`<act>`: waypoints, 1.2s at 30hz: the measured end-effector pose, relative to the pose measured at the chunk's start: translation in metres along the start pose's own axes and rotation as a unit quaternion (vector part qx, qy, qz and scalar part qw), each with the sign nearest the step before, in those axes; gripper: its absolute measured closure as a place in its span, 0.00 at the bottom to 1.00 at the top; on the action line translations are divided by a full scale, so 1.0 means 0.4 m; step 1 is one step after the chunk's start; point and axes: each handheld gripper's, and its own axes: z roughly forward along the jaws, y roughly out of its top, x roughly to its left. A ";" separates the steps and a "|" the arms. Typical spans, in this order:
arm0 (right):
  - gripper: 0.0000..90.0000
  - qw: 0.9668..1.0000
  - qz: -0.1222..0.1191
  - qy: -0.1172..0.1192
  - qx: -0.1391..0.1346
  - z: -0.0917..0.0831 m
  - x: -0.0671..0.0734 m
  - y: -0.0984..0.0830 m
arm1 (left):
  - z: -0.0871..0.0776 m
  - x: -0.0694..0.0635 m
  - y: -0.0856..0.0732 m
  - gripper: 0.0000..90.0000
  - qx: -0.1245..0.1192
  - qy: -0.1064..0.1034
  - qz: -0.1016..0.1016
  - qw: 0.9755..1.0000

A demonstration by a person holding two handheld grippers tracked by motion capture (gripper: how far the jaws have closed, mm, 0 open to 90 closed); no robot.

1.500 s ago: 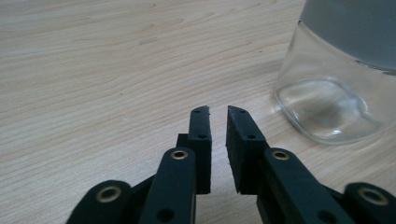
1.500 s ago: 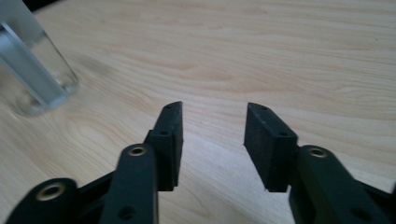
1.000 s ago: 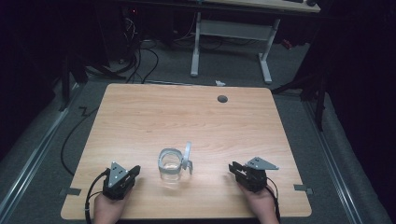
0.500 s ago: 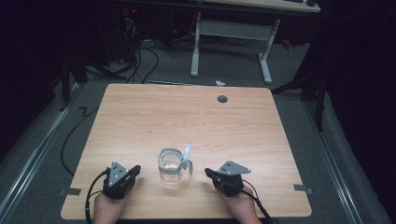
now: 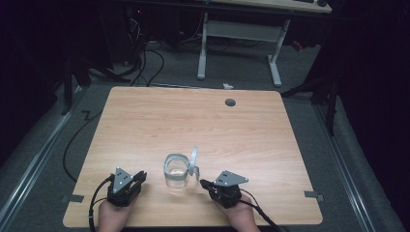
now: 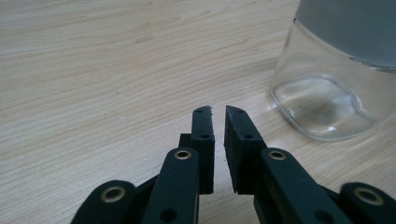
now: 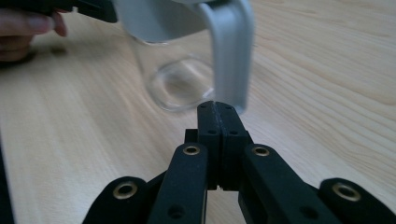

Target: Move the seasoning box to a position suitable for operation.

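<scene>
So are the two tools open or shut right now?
Left tool: open a crack, has just been opening, holding nothing.
Right tool: shut, holding nothing.

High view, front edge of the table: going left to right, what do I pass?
left gripper → glass jar → jar's grey hinged lid, standing open on the jar's right side → right gripper, jaws closed and pointing at the jar.

Black claw (image 6: pixel 218 112), brass rivets, grey triangular plate.
</scene>
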 end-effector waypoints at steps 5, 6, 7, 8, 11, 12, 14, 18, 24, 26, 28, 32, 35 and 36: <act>1.00 1.000 -0.005 0.015 0.003 0.016 0.027 0.009 | -0.003 0.003 0.004 0.90 -0.004 -0.002 -0.004 1.000; 1.00 1.000 -0.008 0.013 0.004 0.028 0.034 0.014 | -0.004 0.005 0.006 0.90 -0.006 -0.002 -0.005 1.000; 1.00 1.000 -0.008 0.013 0.004 0.028 0.034 0.014 | -0.004 0.005 0.006 0.90 -0.006 -0.002 -0.005 1.000; 1.00 1.000 -0.008 0.012 0.006 0.033 0.036 0.017 | -0.005 0.006 0.007 0.90 -0.004 -0.004 -0.006 1.000; 1.00 1.000 -0.012 0.011 0.005 0.044 0.035 0.029 | -0.009 0.008 0.007 0.88 0.001 -0.008 -0.007 1.000; 1.00 1.000 -0.013 0.009 0.004 0.046 0.034 0.033 | -0.009 0.008 0.007 0.87 0.000 -0.008 -0.008 1.000; 1.00 1.000 -0.014 0.004 0.001 0.051 0.032 0.043 | -0.011 0.008 0.010 0.87 -0.002 -0.010 -0.009 1.000; 1.00 1.000 -0.010 -0.007 -0.001 0.055 0.021 0.051 | -0.012 0.006 0.012 0.88 -0.002 -0.011 -0.006 1.000; 1.00 1.000 -0.006 -0.019 0.001 0.066 -0.006 0.057 | -0.013 0.008 0.013 0.88 -0.001 -0.013 -0.007 1.000; 1.00 1.000 -0.003 -0.020 0.002 0.068 -0.012 0.058 | -0.014 0.008 0.013 0.88 -0.001 -0.014 -0.006 1.000; 1.00 1.000 -0.002 -0.023 0.000 0.071 -0.026 0.061 | -0.013 0.007 0.012 0.88 0.002 -0.015 -0.007 1.000; 1.00 0.999 0.010 -0.031 -0.002 0.080 -0.057 0.068 | -0.014 0.002 0.011 0.90 0.000 -0.017 -0.006 1.000; 1.00 0.999 0.011 -0.045 0.002 0.088 -0.082 0.075 | -0.012 0.002 0.010 0.92 0.001 -0.017 -0.009 1.000; 1.00 0.999 0.015 -0.050 0.002 0.091 -0.095 0.076 | -0.012 0.002 0.009 0.93 0.002 -0.017 -0.007 1.000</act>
